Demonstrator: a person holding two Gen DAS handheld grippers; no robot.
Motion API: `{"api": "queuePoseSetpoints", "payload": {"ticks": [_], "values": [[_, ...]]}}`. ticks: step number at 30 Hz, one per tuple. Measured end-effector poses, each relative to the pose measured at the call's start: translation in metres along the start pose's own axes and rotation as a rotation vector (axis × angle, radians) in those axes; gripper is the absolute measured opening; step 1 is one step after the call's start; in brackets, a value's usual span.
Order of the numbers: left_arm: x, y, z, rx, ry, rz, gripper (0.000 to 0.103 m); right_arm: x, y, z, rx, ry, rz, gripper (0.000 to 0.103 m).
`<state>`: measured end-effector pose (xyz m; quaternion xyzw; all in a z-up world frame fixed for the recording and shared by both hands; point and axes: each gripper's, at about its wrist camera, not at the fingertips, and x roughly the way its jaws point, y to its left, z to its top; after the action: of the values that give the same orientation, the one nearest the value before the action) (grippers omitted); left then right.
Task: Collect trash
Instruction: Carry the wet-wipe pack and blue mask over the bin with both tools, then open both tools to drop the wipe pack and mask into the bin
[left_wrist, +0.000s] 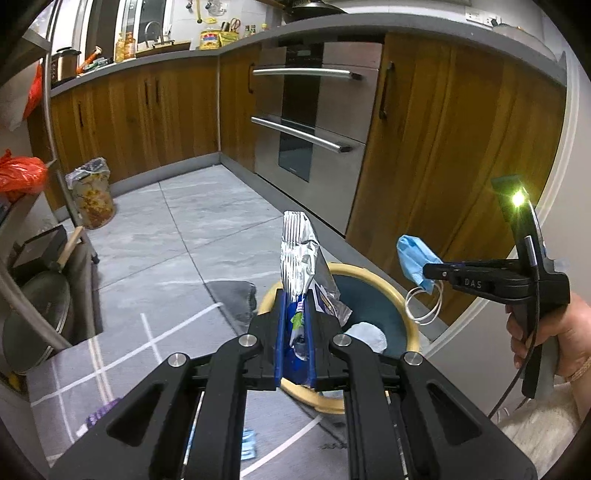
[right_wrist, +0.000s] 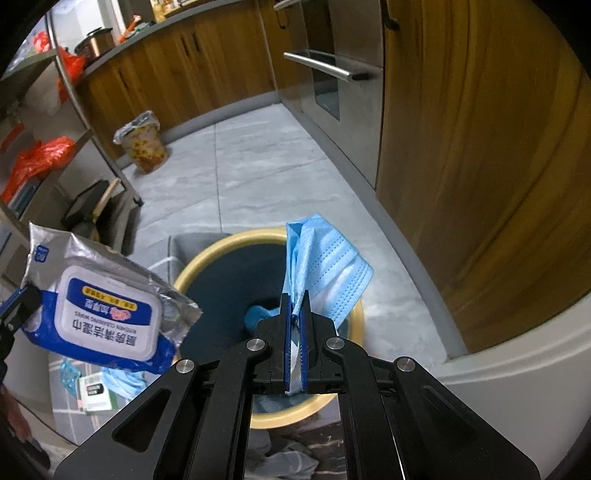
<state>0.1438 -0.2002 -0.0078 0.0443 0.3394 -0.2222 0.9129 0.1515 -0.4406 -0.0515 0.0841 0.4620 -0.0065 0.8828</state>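
Observation:
My left gripper (left_wrist: 295, 295) is shut on a silver and blue wet-wipes pack (left_wrist: 303, 258), held upright above a round bin with a yellow rim (left_wrist: 413, 325). The pack also shows in the right wrist view (right_wrist: 107, 314), at the left of the bin (right_wrist: 225, 240). My right gripper (right_wrist: 294, 299) is shut on a blue face mask (right_wrist: 328, 266) and holds it over the bin's right side. In the left wrist view the right gripper (left_wrist: 428, 271) holds the mask (left_wrist: 415, 262) beyond the bin's far rim. White and blue litter lies inside the bin.
Wooden cabinets (left_wrist: 443, 147) and a steel oven (left_wrist: 306, 122) stand behind the bin. A lined waste basket (left_wrist: 92, 195) stands at the far left by a metal rack (right_wrist: 92, 122). A small box (right_wrist: 96, 391) and another blue mask (right_wrist: 122, 380) lie on the grey rug.

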Motion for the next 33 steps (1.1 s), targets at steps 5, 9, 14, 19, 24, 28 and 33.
{"api": "queuePoseSetpoints", "payload": {"ticks": [5, 9, 14, 19, 24, 28, 33], "values": [[0.025, -0.017, -0.005, 0.032, 0.036, 0.013, 0.009, 0.016, -0.009, -0.001, 0.015, 0.05, -0.027, 0.005], [0.042, -0.021, -0.008, 0.035, 0.064, 0.014, 0.009, 0.025, -0.011, -0.003, 0.012, 0.074, -0.033, 0.005], [0.059, -0.025, -0.011, 0.053, 0.09, 0.033, 0.009, 0.031, -0.006, -0.004, 0.009, 0.082, 0.01, 0.005], [0.068, -0.026, -0.013, 0.061, 0.112, 0.047, 0.01, 0.029, 0.002, -0.001, -0.024, 0.069, 0.026, 0.005], [0.07, -0.026, -0.013, 0.063, 0.118, 0.056, 0.016, 0.03, 0.006, 0.001, -0.038, 0.063, 0.029, 0.016], [0.065, -0.027, -0.011, 0.061, 0.103, 0.052, 0.018, 0.025, 0.003, 0.003, -0.024, 0.046, 0.013, 0.027], [0.059, -0.025, -0.013, 0.069, 0.103, 0.058, 0.021, 0.02, 0.003, 0.004, -0.013, 0.024, 0.012, 0.038]]}}
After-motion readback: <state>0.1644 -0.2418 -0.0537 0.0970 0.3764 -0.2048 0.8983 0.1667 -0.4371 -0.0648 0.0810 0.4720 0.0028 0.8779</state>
